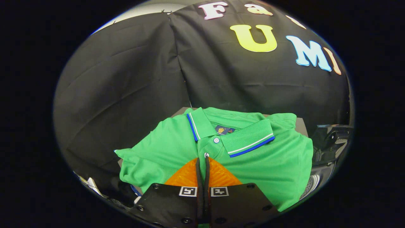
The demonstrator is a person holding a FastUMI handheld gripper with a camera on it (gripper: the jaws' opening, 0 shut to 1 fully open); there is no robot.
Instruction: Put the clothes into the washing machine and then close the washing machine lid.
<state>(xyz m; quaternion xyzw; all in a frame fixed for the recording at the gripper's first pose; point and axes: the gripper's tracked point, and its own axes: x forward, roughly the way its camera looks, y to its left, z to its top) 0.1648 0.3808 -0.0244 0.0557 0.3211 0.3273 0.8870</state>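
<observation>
The gripper (202, 158) sits at the bottom centre of the frame with its two fingers pressed together, leaving only a thin slit between them; whether any cloth is pinched in that slit cannot be told. The fingertips rest at the button placket of a green polo shirt (278, 164), which lies folded across the lower middle of the frame on a grey tabletop (302, 125). The shirt's collar (250, 139), edged with blue and white stripes, lies just beyond the fingertips. A dark, glossy washing machine (329, 148) stands at the lower right, beside the shirt.
</observation>
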